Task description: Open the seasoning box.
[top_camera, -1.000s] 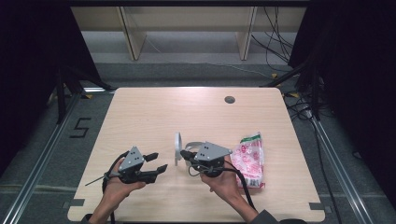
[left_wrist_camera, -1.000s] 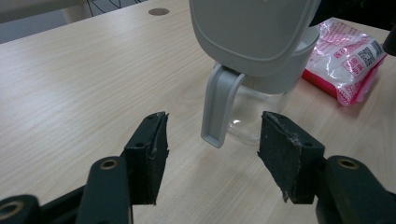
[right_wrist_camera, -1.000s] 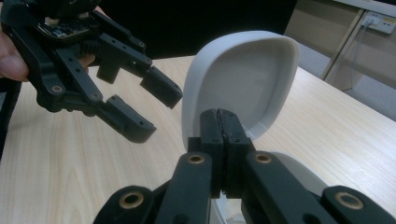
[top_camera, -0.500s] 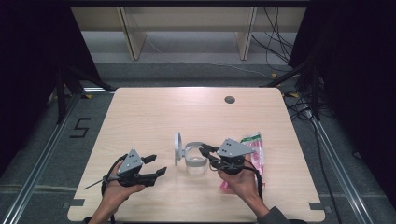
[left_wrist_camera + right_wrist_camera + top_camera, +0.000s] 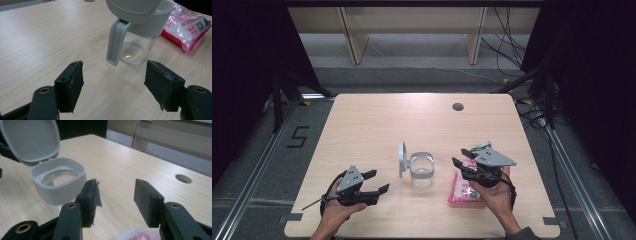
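Open-lidded jar (image 5: 422,169) between two gaping hand-held grippers — pink packet (image 5: 460,186) alongside

Quick tally from us: we count one clear jar (image 5: 422,170) with a grey collar, and it has one flip lid (image 5: 402,159), standing open on its hinge. One pink snack packet (image 5: 463,184) lying flat, so that's two loose items on one wooden bench (image 5: 377,125). The bench has one round cable hole (image 5: 457,106) near the far edge. We've got two grippers going, the left gripper (image 5: 376,182) and the right gripper (image 5: 461,156), each with two black jaws, four jaws total. Two hands holding them, one apiece.
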Tool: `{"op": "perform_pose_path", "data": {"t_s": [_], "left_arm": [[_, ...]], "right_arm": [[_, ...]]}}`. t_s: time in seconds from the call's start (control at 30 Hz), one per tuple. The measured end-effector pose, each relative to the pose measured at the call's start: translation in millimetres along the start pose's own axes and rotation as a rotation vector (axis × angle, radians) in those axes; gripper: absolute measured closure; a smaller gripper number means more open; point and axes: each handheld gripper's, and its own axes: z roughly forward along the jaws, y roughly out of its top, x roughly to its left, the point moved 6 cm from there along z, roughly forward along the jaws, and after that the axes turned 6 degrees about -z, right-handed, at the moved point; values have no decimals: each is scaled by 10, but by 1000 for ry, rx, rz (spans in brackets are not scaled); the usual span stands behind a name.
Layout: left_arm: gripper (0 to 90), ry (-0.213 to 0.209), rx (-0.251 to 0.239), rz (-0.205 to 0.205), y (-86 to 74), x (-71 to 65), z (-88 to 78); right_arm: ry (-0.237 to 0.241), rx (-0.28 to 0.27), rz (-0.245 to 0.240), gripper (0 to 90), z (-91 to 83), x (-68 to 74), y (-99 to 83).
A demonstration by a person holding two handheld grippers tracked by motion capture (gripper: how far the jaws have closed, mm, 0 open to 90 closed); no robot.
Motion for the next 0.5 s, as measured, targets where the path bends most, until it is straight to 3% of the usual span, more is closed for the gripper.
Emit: {"op": "perform_pose_path", "data": {"t_s": [0.03, 0.07, 0.2, 0.43, 0.47, 0.5], "left_arm": [[296, 5, 2, 1, -5, -2, -2], [294, 4, -2, -6, -8, -9, -1], [282, 5, -10, -14, 2, -5, 0], [263, 23, -3, -17, -11, -5, -1], [260, 19, -8, -19, -11, -11, 2], [260, 13, -4, -19, -15, -18, 1]], "right_arm": [[-3, 6, 27, 519, -25, -17, -21], [-2, -4, 13, 506, -31, -56, -33], [-54, -4, 44, 475, -127, -184, -101], [-102, 12, 94, 428, -215, -340, -245], [-114, 16, 67, 426, -222, -379, -261], [-96, 8, 76, 423, -208, -381, -271]]}}
